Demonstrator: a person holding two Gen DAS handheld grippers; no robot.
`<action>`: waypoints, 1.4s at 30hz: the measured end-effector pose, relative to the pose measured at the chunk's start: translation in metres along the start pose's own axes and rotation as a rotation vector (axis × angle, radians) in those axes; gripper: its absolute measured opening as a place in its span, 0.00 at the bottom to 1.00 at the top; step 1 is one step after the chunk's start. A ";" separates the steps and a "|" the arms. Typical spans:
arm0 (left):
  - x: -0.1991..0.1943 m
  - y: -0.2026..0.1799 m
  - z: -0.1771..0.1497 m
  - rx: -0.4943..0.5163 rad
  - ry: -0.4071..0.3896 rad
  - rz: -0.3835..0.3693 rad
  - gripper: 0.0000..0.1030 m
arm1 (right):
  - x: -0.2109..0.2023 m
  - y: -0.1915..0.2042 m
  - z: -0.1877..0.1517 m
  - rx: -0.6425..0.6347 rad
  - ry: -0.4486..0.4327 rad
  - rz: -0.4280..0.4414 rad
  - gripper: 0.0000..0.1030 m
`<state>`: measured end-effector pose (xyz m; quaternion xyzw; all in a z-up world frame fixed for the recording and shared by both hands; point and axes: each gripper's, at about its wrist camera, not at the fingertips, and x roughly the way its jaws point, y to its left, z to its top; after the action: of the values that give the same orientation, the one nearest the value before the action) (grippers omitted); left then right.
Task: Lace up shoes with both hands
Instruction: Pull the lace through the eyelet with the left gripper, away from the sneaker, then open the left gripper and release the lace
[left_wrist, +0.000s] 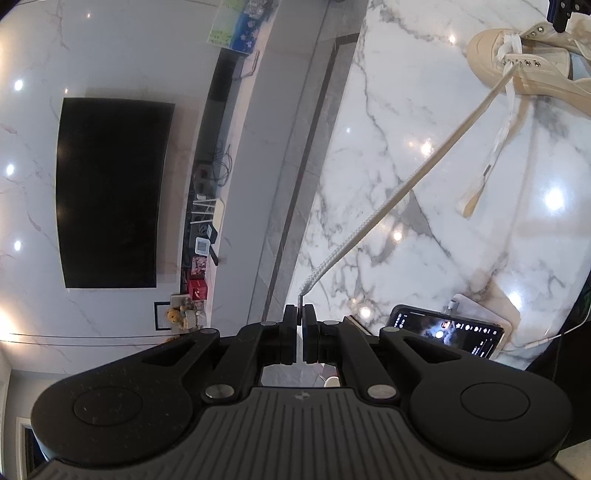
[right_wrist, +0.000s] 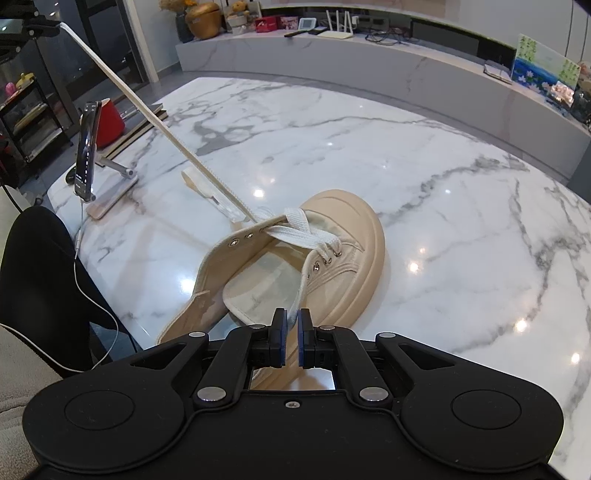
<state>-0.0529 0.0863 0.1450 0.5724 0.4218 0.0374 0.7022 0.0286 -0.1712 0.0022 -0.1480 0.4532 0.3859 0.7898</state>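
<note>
With the left gripper (left_wrist: 299, 314) pinching the taut lace (left_wrist: 406, 192) and the right gripper (right_wrist: 291, 319) clamped on the other end, a harder pull could drag the beige sneaker (right_wrist: 332, 236) from mid-frame.

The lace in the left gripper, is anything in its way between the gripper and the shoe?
Nothing visible. The lace runs taut and clear above the marble table from the left gripper to the shoe. The phone sits off to one side.

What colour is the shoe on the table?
Beige, with a white lace; the shoe shows best in the right wrist view.
</note>
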 end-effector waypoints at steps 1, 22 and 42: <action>0.000 0.000 0.001 0.001 -0.001 0.000 0.02 | 0.000 0.000 0.000 -0.002 0.000 0.000 0.04; 0.037 -0.048 0.029 -0.003 -0.146 -0.221 0.02 | 0.001 0.003 0.002 -0.024 0.013 -0.010 0.04; 0.115 -0.140 0.032 -0.168 -0.203 -0.732 0.04 | 0.006 -0.002 0.004 0.034 0.031 -0.004 0.04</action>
<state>-0.0195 0.0750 -0.0354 0.3252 0.5221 -0.2381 0.7516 0.0340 -0.1669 -0.0009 -0.1415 0.4713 0.3744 0.7859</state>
